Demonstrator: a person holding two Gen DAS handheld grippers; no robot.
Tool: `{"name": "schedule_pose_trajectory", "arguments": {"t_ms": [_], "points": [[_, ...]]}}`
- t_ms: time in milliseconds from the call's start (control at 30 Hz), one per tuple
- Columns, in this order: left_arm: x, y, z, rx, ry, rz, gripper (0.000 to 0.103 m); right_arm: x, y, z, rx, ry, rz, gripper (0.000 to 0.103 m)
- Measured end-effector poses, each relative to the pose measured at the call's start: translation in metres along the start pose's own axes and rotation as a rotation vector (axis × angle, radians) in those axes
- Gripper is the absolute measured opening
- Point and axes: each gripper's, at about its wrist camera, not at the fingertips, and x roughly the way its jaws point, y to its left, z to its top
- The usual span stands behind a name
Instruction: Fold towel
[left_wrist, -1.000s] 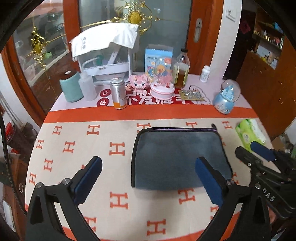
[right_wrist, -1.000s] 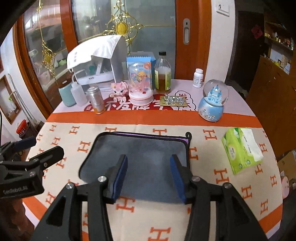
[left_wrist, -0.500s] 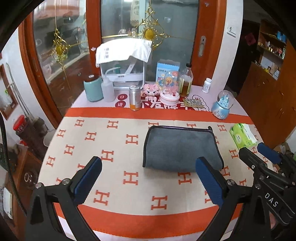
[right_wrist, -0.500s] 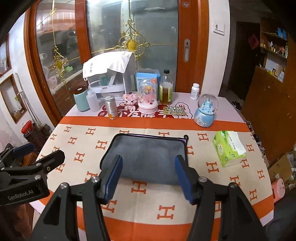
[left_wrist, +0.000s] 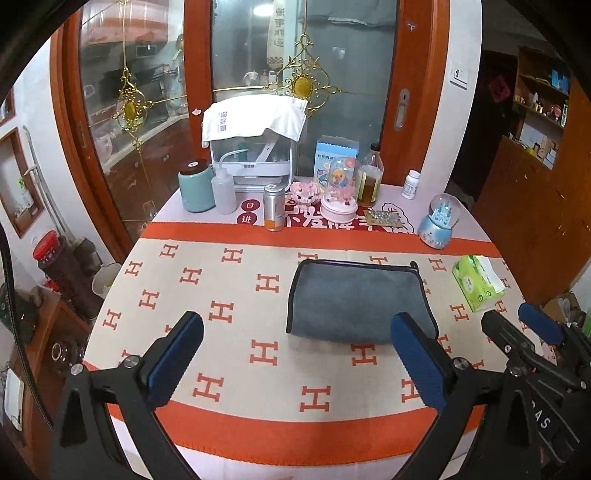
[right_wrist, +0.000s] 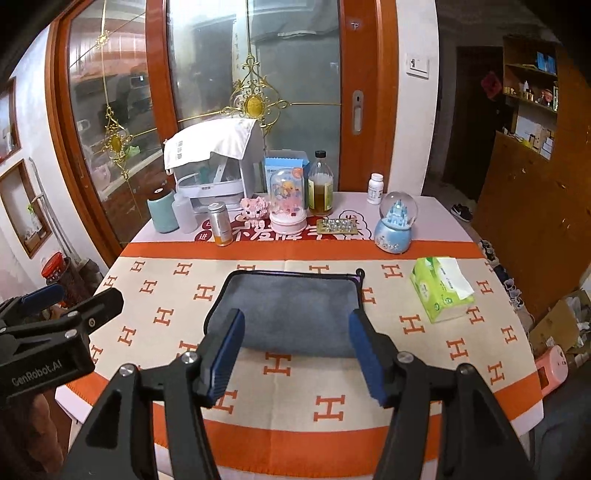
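Towel (right_wrist: 291, 314) lies folded in the middle of the table (right_wrist: 332, 406); both grippers, left (left_wrist: 295, 363) and right (right_wrist: 295, 356), have pulled back, spread wide, holding nothing. Folding looks done.

The towel (right_wrist: 295, 314) is soft, matt grey cloth with a dark bound edge, lying on the counter's woven cloth cover (right_wrist: 166, 295). Behind the towel stand a shiny metal can (right_wrist: 219, 223) and a glossy glass snow globe (right_wrist: 396, 221). Each tool's fingers (right_wrist: 225, 354) carry ribbed matt blue pads.
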Motion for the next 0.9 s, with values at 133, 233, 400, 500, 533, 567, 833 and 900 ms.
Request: {"name": "schedule_pose_trajectory", "arguments": {"t_ms": [133,233,400,500,533,567,833,900], "points": [[0.001,-0.005,-0.008,0.011,0.025,0.016,0.101,-0.002,0.000,-0.008,0.010,0.019,0.009,0.059],[0.001,-0.010,-0.014,0.016,0.046,0.015,0.101,-0.003,0.004,-0.015,0.010,0.032,-0.004,0.059],[-0.002,-0.011,-0.020,0.015,0.055,0.025,0.101,-0.001,0.007,-0.020,0.010,0.063,0.007,0.059],[-0.003,-0.012,-0.022,0.012,0.055,0.031,0.101,0.000,0.005,-0.022,0.017,0.076,0.016,0.059],[-0.003,-0.012,-0.022,0.011,0.057,0.033,0.101,0.000,0.006,-0.023,0.017,0.079,0.019,0.059],[-0.004,-0.012,-0.023,0.011,0.059,0.033,0.101,0.000,0.006,-0.024,0.017,0.081,0.021,0.059],[-0.005,-0.015,-0.026,0.017,0.072,0.051,0.101,-0.002,0.007,-0.025,0.017,0.081,0.024,0.059],[-0.007,-0.015,-0.028,0.019,0.073,0.055,0.101,-0.003,0.007,-0.025,0.016,0.083,0.024,0.059]]}}
